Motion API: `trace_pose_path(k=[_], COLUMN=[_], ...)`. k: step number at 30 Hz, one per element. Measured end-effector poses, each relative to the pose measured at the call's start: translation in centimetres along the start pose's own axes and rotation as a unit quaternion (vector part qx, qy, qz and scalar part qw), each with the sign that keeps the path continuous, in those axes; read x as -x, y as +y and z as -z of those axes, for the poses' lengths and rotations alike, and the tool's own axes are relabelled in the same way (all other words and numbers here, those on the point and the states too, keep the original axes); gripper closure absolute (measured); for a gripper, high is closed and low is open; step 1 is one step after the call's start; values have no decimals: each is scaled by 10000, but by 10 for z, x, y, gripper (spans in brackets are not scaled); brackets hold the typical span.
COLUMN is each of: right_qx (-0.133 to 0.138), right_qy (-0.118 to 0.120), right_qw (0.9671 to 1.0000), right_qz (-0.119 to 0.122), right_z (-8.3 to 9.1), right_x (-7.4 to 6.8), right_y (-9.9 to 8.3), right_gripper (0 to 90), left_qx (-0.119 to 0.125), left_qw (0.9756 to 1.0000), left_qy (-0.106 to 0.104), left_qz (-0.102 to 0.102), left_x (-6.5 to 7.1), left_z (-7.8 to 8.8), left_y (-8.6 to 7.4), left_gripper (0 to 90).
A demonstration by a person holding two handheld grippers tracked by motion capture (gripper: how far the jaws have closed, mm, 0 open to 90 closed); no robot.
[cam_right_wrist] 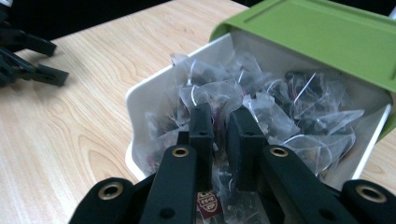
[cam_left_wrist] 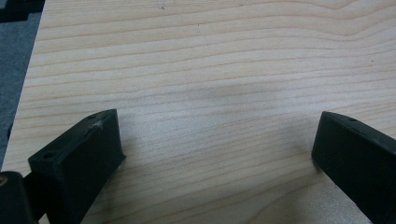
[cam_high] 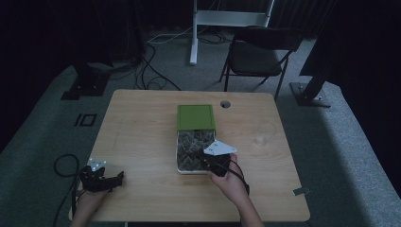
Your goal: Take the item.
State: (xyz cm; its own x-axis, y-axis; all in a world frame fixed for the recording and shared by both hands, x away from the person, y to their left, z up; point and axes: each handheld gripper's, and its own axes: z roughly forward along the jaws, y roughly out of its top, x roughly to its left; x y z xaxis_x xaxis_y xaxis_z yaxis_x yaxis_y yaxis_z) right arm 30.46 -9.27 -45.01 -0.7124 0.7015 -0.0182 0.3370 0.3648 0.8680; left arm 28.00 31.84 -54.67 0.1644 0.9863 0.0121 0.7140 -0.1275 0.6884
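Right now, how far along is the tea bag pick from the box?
Done: the green lid is slid back, so the white box is open. In hand: the right gripper is closed on a clear tea bag inside the box. Left: lifting it clear and placing it; the left gripper waits open over the table.

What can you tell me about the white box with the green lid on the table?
The box is a white, rectangular, plastic-looking bin standing near the middle of the wooden table. Its green lid is slid back, covering the far part and leaving the near part open. Inside lies a heap of clear sachets with dark contents and thin strings. The right gripper reaches into the open end, jaws shut on a sachet.
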Motion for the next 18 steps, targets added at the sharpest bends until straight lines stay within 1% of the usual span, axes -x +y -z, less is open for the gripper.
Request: trace_pose_path(k=[6, 13, 18], right_qx=[236, 376, 447], right_qy=[22, 48, 20], right_qw=[9997, 9993, 9990], right_qz=[-7, -5, -6], right_z=[7, 11, 13], right_x=[2, 3, 4], right_y=[6, 12, 15], right_gripper=[815, 815, 814], left_qx=[-7, -1, -14], left_qw=[10000, 10000, 10000], left_qy=[0, -1, -3], left_qz=[-5, 2, -5], left_x=[0, 0, 0], left_z=[0, 0, 0], left_y=[0, 0, 0], left_gripper=[22, 22, 22])
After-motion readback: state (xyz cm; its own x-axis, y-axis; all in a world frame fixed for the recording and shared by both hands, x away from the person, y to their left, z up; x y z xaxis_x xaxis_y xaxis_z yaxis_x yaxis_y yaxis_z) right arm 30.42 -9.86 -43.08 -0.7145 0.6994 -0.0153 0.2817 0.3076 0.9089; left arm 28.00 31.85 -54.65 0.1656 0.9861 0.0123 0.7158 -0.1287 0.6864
